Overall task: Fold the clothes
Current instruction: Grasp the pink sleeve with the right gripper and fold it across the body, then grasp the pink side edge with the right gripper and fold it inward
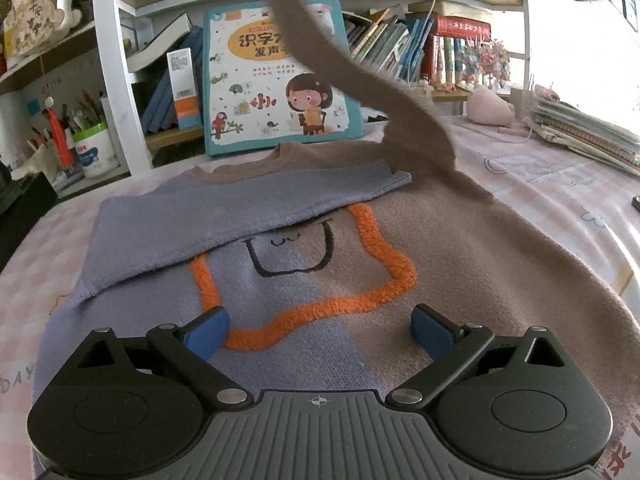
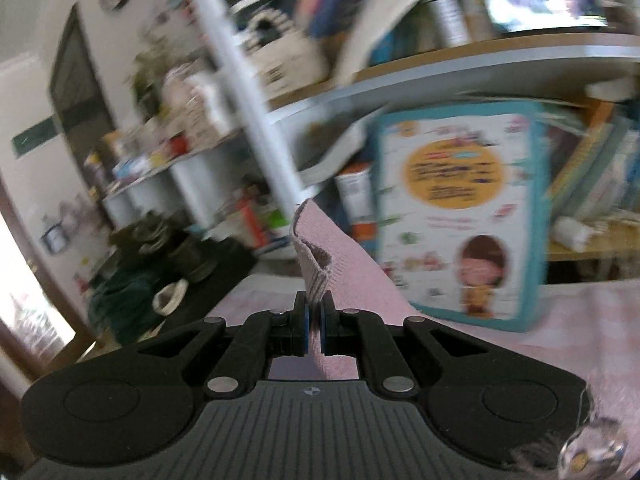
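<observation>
A child's sweater (image 1: pixel 328 248), half lavender and half brown with an orange fuzzy outline, lies flat on the pink checked table. Its lavender sleeve (image 1: pixel 224 216) is folded across the chest. Its brown sleeve (image 1: pixel 360 88) is lifted high, running up to the top of the left wrist view. My left gripper (image 1: pixel 320 330) is open and empty, low over the sweater's hem. My right gripper (image 2: pixel 314 312) is shut on the cuff of the brown sleeve (image 2: pixel 316 264), held up in the air; this view is blurred.
A teal children's book (image 1: pixel 276 76) leans against the bookshelf just behind the sweater, also in the right wrist view (image 2: pixel 460 216). A stack of notebooks (image 1: pixel 588 132) and a pink plush toy (image 1: pixel 490 108) sit at the right. A white cup of pens (image 1: pixel 92 148) stands at the left.
</observation>
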The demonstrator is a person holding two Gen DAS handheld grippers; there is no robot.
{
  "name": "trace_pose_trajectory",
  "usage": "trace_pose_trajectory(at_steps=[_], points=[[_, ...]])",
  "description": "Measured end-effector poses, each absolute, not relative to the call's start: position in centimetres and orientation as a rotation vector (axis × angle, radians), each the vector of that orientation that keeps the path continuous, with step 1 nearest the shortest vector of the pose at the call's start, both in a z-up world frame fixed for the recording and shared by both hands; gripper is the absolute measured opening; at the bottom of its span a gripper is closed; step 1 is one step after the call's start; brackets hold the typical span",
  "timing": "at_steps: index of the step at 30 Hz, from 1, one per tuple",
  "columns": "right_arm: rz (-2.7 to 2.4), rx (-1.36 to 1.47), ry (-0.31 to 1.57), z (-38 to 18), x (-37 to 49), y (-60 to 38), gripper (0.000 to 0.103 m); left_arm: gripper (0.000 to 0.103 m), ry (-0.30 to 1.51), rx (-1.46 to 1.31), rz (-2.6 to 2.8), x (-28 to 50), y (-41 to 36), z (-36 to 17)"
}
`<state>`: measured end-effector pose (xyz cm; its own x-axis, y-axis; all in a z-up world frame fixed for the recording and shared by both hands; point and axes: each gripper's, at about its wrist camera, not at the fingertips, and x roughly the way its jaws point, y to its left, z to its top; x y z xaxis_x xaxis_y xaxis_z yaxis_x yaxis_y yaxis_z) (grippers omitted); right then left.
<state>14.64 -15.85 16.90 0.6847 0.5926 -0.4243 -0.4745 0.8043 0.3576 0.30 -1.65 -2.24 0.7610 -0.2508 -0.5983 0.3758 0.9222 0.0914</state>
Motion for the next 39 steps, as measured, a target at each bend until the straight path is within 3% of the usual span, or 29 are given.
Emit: trace_pose_trajectory(at_steps=[18, 21, 23, 25, 26, 39], points=[[0.698, 0.092, 0.852, 8.2, 18.0, -6.0, 0.007, 0.100, 0.636, 0.172, -0.374, 0.8, -1.2, -2.3], [0.720, 0.104, 0.887, 7.4, 18.2, -5.4, 0.011, 0.100, 0.637, 0.172, -0.374, 0.8, -1.2, -2.3], [0.746, 0.108, 0.903, 7.3, 18.1, -5.1, 0.019, 0.100, 0.637, 0.173, -0.374, 0.8, -1.3, -2.3], [0.777, 0.099, 0.887, 7.6, 17.6, -4.9, 0.034, 0.100, 0.638, 0.173, -0.374, 0.8, -1.3, -2.3], [0.790, 0.097, 0.877, 7.8, 17.3, -4.9, 0.035, 0.100, 0.638, 0.173, -0.374, 0.8, -1.3, -2.3], [0.749, 0.104, 0.790, 9.4, 12.5, -9.8, 0.038, 0.101, 0.640, 0.177, -0.364, 0.9, -1.6, -2.3]])
